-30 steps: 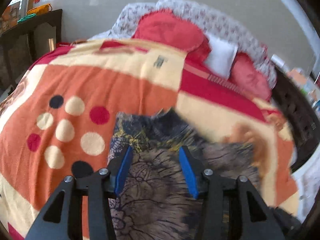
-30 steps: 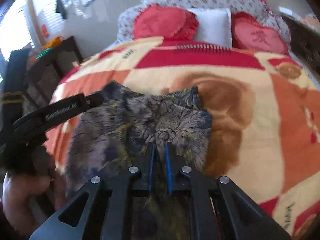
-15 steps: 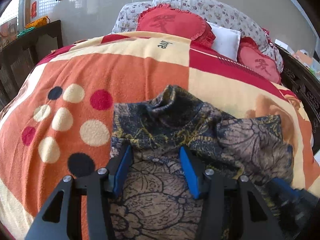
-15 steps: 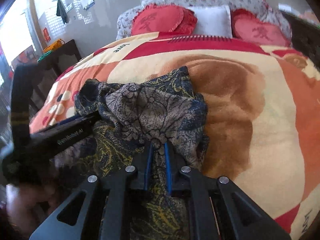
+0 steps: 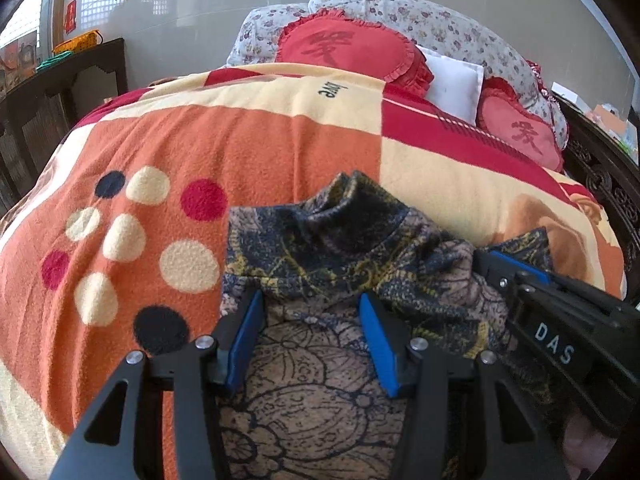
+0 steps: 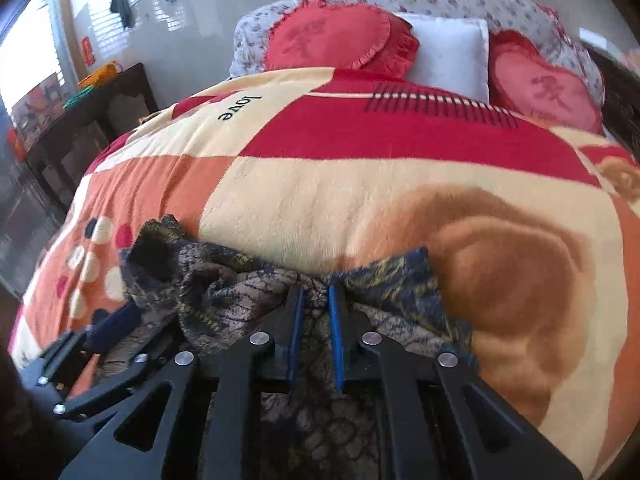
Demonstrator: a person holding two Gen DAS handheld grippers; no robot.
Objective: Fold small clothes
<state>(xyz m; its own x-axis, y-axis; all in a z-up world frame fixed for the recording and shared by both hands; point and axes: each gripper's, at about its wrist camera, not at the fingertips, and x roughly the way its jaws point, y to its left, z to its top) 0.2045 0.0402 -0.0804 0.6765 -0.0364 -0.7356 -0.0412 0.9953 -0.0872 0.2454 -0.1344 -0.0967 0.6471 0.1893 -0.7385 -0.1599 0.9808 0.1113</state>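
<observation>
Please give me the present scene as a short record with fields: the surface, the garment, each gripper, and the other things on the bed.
surface: fleece blanket in orange, cream and red, spread over a bed
garment: dark patterned garment, bunched near the blanket's close edge
left gripper: open, fingers astride the cloth
right gripper: shut on a fold of the garment
behind: two red heart cushions, white pillow
fold: not finished

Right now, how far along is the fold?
Begun: the patterned garment lies bunched on the blanket, one side pulled over. In hand: the right claw pinches a fold; the left claw is open above it. Left: flatten and finish folding.
</observation>
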